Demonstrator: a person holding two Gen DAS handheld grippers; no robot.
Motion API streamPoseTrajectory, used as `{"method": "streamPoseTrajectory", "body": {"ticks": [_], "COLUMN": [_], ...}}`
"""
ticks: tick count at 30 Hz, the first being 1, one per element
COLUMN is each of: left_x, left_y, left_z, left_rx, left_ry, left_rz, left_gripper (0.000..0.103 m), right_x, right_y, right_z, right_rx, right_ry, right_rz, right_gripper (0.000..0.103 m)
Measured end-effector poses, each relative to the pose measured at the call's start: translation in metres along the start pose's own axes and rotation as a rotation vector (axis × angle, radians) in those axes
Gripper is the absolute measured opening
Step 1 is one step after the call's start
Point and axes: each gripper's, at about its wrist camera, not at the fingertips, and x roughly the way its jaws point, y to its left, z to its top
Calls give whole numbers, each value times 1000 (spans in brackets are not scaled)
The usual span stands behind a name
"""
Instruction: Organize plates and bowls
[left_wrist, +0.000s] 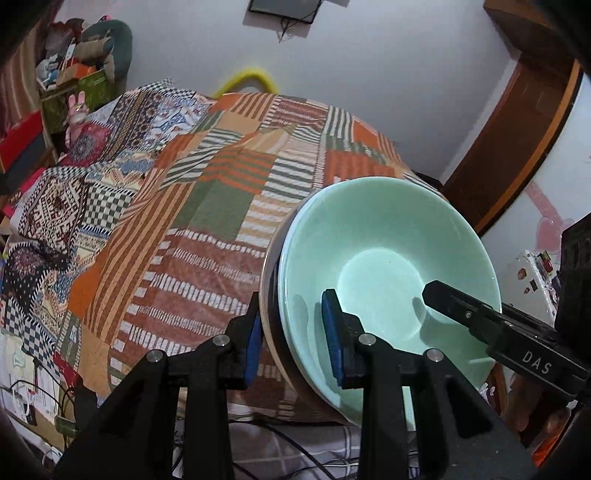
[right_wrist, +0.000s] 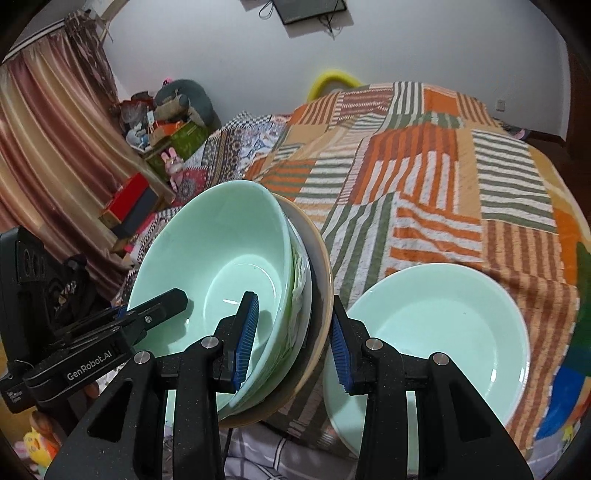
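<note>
A stack of dishes is held in the air over the bed: a mint green bowl (left_wrist: 384, 266) on top, nested in more dishes over a tan plate (right_wrist: 320, 295). My left gripper (left_wrist: 293, 334) is shut on the stack's left rim, one pad inside the bowl, one outside. My right gripper (right_wrist: 293, 347) is shut on the stack's right rim; the bowl also shows in that view (right_wrist: 218, 269). Each gripper shows in the other's view, reaching into the bowl. A second mint green bowl (right_wrist: 436, 339) rests on the bed at the right.
A striped patchwork blanket (left_wrist: 207, 206) covers the bed. Cluttered boxes and toys (left_wrist: 74, 85) stand at the far left. A curtain (right_wrist: 48, 147) hangs on the left. A wooden door frame (left_wrist: 517, 140) is at the right. Cables (left_wrist: 295, 454) lie below the stack.
</note>
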Motion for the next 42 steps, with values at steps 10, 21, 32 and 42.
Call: {"method": "streamPoseTrajectory", "body": {"ticks": [10,21,32,42], "left_x": [1,17,39,60], "left_y": [-38,-77,-103,-121], "left_z": [6,5,-4,-13], "left_rx": [85,157,198,232], "left_ry": [-5,35,98,157], "left_rz": [-41,-88,-108,-110], "left_gripper": [30,30,30,30], "right_x": [-25,-49,-62,-64], "right_y": [-23,-50,-70,-88], "right_z": [-4,-12,-26,-38], "right_rx": [60,125,172,216], "right_ry": [-52,-88,-84,-61], "right_rz": [-39,-90,-135,-161], "right_gripper": [34,34,34,34]}}
